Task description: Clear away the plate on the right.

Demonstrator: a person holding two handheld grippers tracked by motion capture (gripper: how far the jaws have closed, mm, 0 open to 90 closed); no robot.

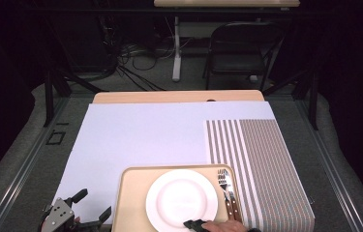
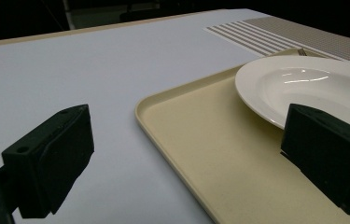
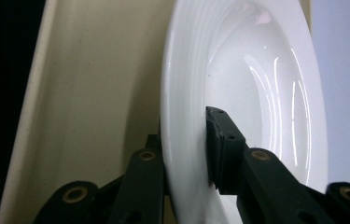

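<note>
Dark floor, loose cables and a folding chair [image 1: 239, 46] fill the background beyond the wooden table [image 1: 176, 96], most of which lies under a pale lilac sheet [image 1: 135, 137]. A striped placemat [image 1: 261, 164] covers the sheet's right part. At the near edge sits a beige tray [image 1: 130, 203], touching the placemat's left border, and on it rests a white plate [image 1: 181, 203] with a fork [image 1: 224, 181] just beside it on the right, its wooden handle pointing toward the person.

At the bottom edge of the high view the right gripper [image 3: 186, 154] meets the near rim of the plate, the person's hand [image 1: 225, 226] behind it. In the right gripper view (turned on its side, so the plate looks upright) the rim stands between the two black jaws: one jaw lies on the plate's upper face, the other sits under the rim against the tray. Whether the pads press the rim tightly I cannot tell, though both look to be touching it.

Over the sheet, just left of the tray's near corner, the left gripper [image 1: 92, 205] has its jaws spread wide with nothing held; the tray's corner shows between them.
</note>
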